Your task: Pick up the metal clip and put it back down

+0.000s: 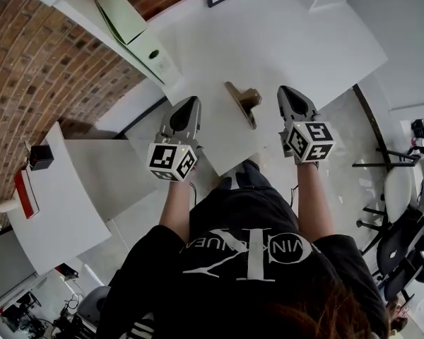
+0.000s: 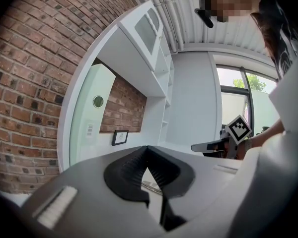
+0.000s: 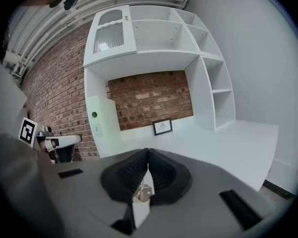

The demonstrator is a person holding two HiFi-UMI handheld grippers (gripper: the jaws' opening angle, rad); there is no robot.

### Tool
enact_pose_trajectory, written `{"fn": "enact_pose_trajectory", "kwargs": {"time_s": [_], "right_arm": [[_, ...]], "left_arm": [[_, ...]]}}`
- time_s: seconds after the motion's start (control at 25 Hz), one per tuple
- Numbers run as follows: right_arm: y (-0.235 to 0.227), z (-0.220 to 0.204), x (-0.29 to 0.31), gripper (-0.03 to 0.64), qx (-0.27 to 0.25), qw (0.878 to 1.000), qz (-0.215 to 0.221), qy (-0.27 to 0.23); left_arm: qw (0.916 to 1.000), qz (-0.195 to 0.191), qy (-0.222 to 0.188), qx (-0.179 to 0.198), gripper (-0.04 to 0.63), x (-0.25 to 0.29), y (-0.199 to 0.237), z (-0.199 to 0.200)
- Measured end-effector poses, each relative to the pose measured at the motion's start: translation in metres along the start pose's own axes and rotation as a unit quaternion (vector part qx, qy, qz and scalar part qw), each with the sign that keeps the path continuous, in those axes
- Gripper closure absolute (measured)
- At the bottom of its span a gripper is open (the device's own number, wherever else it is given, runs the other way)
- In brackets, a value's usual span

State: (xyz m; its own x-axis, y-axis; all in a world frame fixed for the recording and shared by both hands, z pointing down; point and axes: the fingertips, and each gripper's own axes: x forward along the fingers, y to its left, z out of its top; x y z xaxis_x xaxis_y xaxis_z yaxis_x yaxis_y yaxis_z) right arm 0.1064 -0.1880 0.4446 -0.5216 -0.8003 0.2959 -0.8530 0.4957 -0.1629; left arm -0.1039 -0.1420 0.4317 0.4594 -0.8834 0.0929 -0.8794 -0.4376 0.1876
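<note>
Metal clip (image 1: 244, 103) lay on worktop (image 1: 268, 41); likely light, stiff, slick, best pinched across raised handle. Left claw (image 1: 193, 100) and right claw (image 1: 283, 90) were both closed, empty.

The metal clip (image 1: 244, 103) looks brassy with a dull sheen, the desk (image 1: 268, 41) smooth matt white, the wall (image 1: 35, 62) rough brick.

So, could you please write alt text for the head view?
The metal clip lies on the white table between the left gripper and the right gripper, touched by neither. Both are shut, held by a person in a black T-shirt, seen from above.
</note>
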Motion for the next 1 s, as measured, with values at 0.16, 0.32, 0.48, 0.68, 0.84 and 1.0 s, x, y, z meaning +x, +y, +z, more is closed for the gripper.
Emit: {"fn": "enact_pose_trajectory", "kwargs": {"time_s": [0.16, 0.32, 0.48, 0.68, 0.84, 1.0], "right_arm": [[0.001, 0.005, -0.003, 0.603, -0.01, 1.0, -0.001, -0.005], [0.001, 0.013, -0.007, 0.603, -0.015, 1.0, -0.003, -0.014], [0.0, 0.02, -0.01, 0.603, -0.021, 1.0, -0.005, -0.022], [-0.001, 0.026, -0.012, 0.603, -0.026, 0.999, -0.007, -0.029], [-0.001, 0.033, -0.013, 0.603, -0.031, 0.999, -0.008, -0.036], [-0.001, 0.036, -0.014, 0.603, -0.033, 0.999, -0.009, -0.039]], "left_arm": [[1.0, 0.0, -0.004, 0.001, 0.586, 0.0, 0.0, 0.004], [0.9999, -0.001, -0.011, 0.004, 0.586, 0.001, -0.001, 0.009], [0.9998, -0.002, -0.017, 0.006, 0.586, 0.002, 0.0, 0.015], [0.9997, 0.0, -0.023, 0.009, 0.586, 0.004, 0.001, 0.02], [0.9996, -0.001, -0.027, 0.009, 0.586, 0.005, 0.002, 0.024], [0.9995, -0.001, -0.03, 0.01, 0.586, 0.005, 0.003, 0.026]]}}
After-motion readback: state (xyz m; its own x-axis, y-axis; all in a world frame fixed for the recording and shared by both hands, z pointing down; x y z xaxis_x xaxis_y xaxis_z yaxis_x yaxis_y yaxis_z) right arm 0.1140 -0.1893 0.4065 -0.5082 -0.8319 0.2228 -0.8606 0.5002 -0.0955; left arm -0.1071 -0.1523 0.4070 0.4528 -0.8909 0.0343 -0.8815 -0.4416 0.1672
